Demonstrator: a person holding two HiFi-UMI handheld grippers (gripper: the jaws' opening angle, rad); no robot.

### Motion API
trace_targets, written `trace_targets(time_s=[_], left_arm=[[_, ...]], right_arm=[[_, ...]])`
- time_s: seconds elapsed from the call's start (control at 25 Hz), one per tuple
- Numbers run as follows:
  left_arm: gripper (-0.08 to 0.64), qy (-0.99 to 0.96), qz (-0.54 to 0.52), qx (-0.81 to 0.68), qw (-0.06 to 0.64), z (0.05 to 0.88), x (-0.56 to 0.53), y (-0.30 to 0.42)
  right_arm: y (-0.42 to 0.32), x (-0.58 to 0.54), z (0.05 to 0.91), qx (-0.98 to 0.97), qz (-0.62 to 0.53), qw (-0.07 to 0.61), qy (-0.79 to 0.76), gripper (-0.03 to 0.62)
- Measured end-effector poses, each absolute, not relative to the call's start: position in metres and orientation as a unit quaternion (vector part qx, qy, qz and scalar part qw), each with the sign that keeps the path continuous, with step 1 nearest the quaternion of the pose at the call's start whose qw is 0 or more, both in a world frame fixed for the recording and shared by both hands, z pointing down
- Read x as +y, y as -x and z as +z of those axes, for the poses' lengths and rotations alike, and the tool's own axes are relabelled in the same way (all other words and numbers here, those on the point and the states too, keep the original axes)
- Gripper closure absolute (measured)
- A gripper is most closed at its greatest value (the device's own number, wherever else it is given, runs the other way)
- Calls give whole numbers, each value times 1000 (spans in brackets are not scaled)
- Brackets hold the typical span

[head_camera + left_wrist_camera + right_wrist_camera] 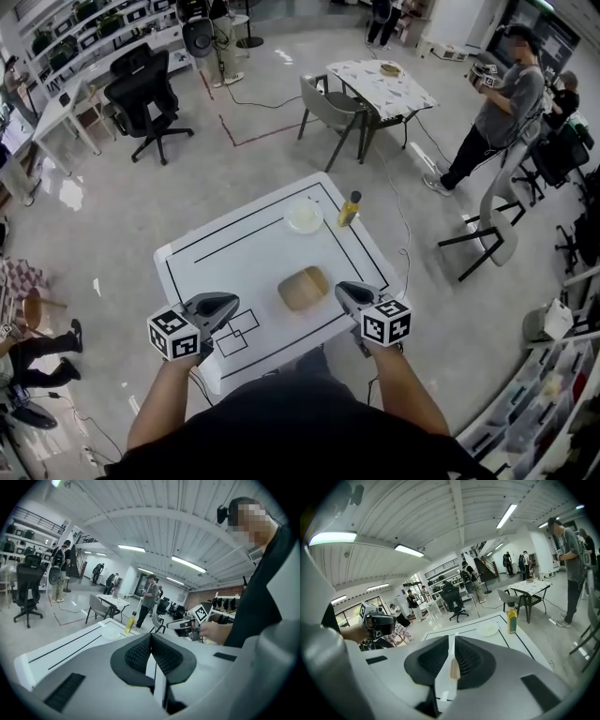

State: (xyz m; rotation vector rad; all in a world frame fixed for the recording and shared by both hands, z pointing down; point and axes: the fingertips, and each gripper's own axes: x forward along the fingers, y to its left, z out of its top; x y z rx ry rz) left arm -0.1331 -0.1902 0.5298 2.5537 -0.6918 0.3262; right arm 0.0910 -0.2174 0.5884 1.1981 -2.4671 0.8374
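Left gripper (231,303) and right gripper (341,289), jaws pressed together, above white table (234,253); office chair (145,98) on grey floor (122,206)

- We list one wooden tray (303,288): tan, rounded-square, its rim paler than its middle;
- pose: lying flat, turned slightly askew to the table's edges;
- place: on our white table (234,253), inside the black outline, toward the near edge, right of centre.

bench (234,253): wooden dish (303,288) near-centre | plate (304,217) behind it, far | bottle (349,209) just right of plate | left gripper (230,302), right gripper (342,289) flank the dish
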Motion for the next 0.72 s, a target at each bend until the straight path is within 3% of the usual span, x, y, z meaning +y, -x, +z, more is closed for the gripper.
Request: trace_targets(time_s=[0.12, 0.72], left_arm=[[537, -927, 103, -259, 253, 531, -199, 128], [537, -916, 111, -271, 276, 555, -226, 103]], right_arm=[[-96, -222, 605, -850, 301, 149, -405, 507], [-113, -232, 674, -837, 350, 189, -375, 476]])
